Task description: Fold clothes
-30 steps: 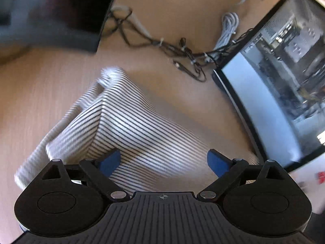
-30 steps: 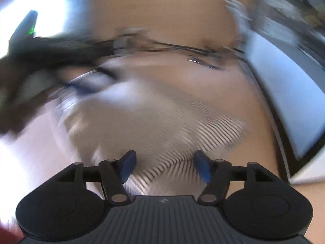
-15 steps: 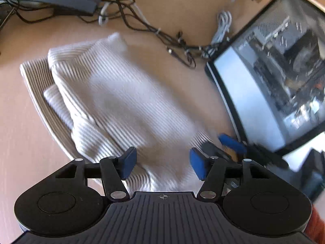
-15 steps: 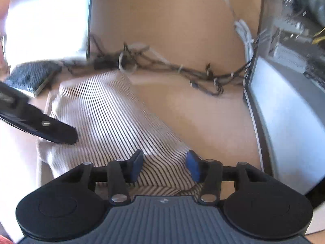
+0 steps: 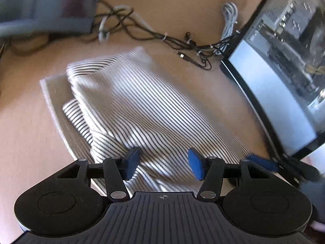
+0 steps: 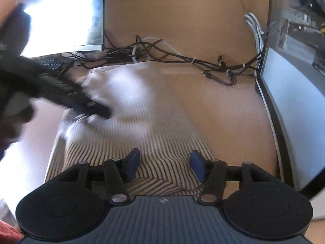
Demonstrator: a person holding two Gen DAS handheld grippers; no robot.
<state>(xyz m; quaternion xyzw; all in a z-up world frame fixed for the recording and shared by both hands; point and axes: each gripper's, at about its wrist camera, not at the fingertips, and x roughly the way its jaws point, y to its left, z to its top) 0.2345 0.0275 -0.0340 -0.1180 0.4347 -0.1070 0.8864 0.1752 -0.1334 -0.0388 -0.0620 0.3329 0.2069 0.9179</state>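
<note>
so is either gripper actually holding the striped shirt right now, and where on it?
Neither. Left gripper: jaws closing, pads apart over the striped shirt. Right gripper: jaws opening above the shirt's near edge, pads off the fabric.

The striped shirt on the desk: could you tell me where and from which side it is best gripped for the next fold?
Probably the near edge of the striped shirt, from the near side: there the layers end in a loose, reachable hem. The far end lies close to the cables. The right hand-held gripper is already over that edge, its jaws opening.
</note>
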